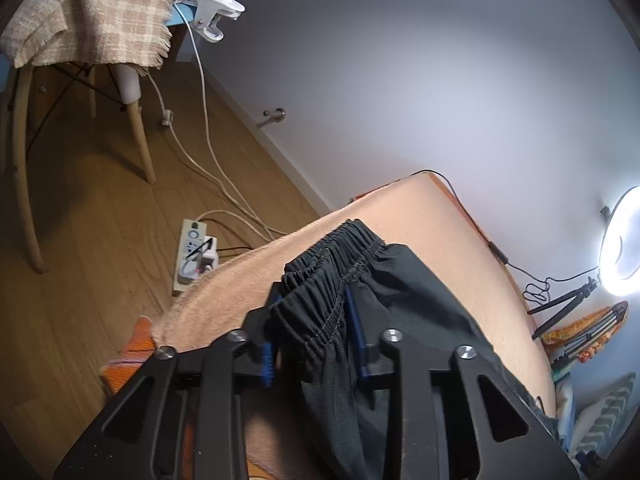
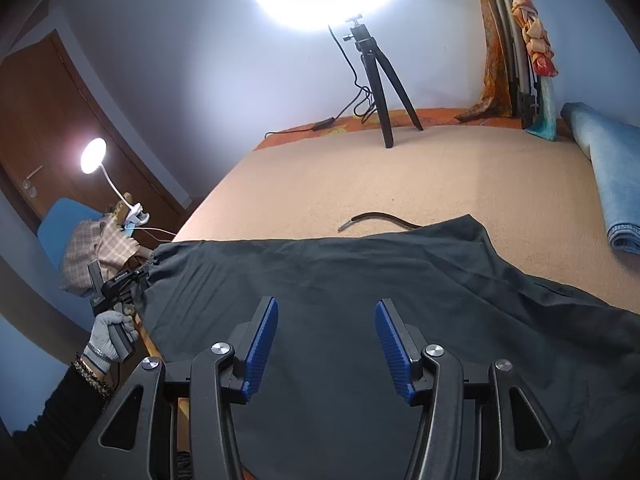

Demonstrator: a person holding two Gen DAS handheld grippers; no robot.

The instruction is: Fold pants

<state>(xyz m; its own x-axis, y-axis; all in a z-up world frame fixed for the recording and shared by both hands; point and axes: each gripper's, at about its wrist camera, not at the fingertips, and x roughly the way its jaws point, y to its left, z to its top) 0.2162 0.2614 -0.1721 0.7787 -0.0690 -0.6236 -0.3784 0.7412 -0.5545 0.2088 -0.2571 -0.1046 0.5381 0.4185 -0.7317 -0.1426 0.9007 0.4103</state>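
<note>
Black pants [image 2: 328,280] lie spread across the peach-covered bed [image 2: 360,168], waistband at the left edge. A loose drawstring end [image 2: 372,218] pokes out beyond their far edge. My left gripper [image 1: 314,320] is shut on the gathered elastic waistband [image 1: 332,256], the cloth bunched between its blue pads. It also shows in the right wrist view [image 2: 120,280], held by a gloved hand at the bed's left edge. My right gripper [image 2: 326,340] is open and empty, just above the middle of the pants.
A ring light on a tripod [image 2: 380,80] stands at the bed's far edge. Folded blue jeans [image 2: 612,184] lie at the right. On the floor left of the bed are a power strip [image 1: 194,256], cables and a chair with a plaid blanket [image 1: 92,12].
</note>
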